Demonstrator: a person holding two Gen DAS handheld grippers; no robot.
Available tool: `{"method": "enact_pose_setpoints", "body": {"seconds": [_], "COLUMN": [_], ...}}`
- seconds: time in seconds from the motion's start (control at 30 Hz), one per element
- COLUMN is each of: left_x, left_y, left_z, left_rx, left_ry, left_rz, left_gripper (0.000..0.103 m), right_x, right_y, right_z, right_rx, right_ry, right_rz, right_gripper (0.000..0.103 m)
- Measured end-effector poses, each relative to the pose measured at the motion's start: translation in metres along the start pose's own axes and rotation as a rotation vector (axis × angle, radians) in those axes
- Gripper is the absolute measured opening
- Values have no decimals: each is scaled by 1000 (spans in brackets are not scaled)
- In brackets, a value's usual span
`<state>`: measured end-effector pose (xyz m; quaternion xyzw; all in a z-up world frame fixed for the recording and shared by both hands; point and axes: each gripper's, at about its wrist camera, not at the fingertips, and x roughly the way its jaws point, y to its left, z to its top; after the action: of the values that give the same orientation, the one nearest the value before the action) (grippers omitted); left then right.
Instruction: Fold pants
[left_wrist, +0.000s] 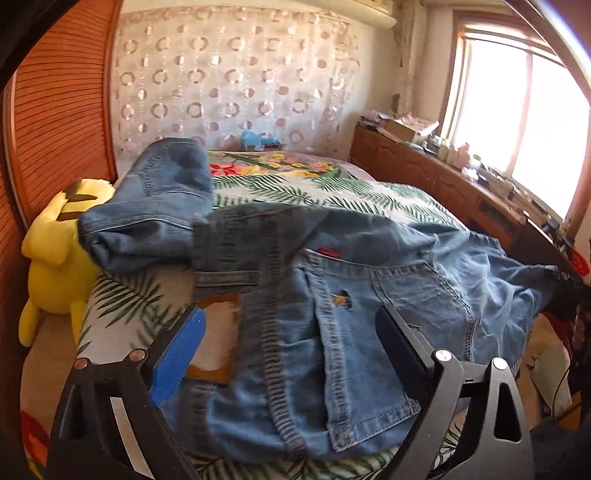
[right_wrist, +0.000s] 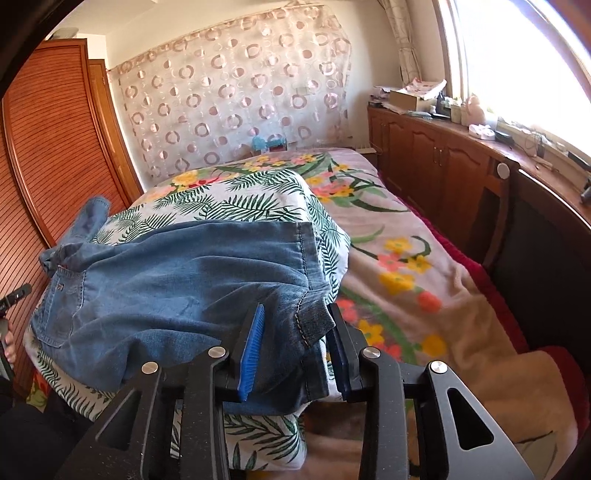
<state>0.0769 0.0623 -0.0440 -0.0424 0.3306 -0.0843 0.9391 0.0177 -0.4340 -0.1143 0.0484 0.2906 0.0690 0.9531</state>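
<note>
Pants: the blue jeans (left_wrist: 332, 314) lie on the leafy blanket (left_wrist: 140, 295) on the bed, waist end near the left tongs, leg ends near the right tongs.
Edges: one jeans leg (left_wrist: 147, 206) is flopped up and back at the far left, touching the yellow plush toy (left_wrist: 55, 254). In the right view, the leg hems (right_wrist: 310, 314) lie at the blanket's right edge.
Open room: beyond the jeans the bed is bare leafy blanket, then a flower blanket (right_wrist: 399, 266) to the right.
Left tongs (left_wrist: 291, 343): wide open, fingers on both sides of the waist part, not pinching.
Right tongs (right_wrist: 295, 343): partly open, the hem cloth sits between the fingers; whether they squeeze it, I cannot tell.
Labels: a small red tag (left_wrist: 330, 251) on the back pocket and a brown patch (left_wrist: 218, 339) at the waist; no words can be read.
Feel and shape: soft faded denim with thick stitching and a small hole (left_wrist: 341, 298).
</note>
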Motion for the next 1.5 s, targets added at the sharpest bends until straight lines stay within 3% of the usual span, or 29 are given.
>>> {"method": "enact_pose_setpoints", "body": {"seconds": [0.27,0.3,0.37,0.67,0.9,1.07,1.17,1.23,1.27,1.3,1.33,1.37,1.5], "left_x": [17,18,20,25,48,76,87,88,89,88,88,87,83], "left_y": [-6,-5,-1,33,57,57,55,55,55,55,55,55,54], "left_z": [21,25,31,50,61,60,55,54,54,54,54,54,56], "left_rx": [30,36,37,20,18,16,21,23,24,24,25,26,38], "left_ry": [-9,-14,-23,-37,6,81,112,117,118,115,116,119,110], "left_rz": [2,10,21,72,89,33,33,38,41,42,40,41,37], "left_gripper": [93,93,93,93,91,79,64,48,46,38,33,33,21], "right_x": [-13,-15,-13,71,131,150,154,156,155,154,152,149,126], "right_y": [-8,-8,-6,-3,-4,-11,-15,-16,-16,-16,-16,-16,-17], "right_z": [18,22,30,63,83,85,89,90,91,91,92,92,95], "right_rx": [-9,-15,-35,-74,-97,-93,-75,-73,-75,-77,-77,-77,-70], "right_ry": [-38,-49,-59,22,160,235,250,253,250,246,237,219,110], "right_rz": [-41,-48,-40,-10,11,20,39,58,59,62,73,85,65], "right_gripper": [35,37,51,54,54,54,54,54,48,36,30,23,19]}}
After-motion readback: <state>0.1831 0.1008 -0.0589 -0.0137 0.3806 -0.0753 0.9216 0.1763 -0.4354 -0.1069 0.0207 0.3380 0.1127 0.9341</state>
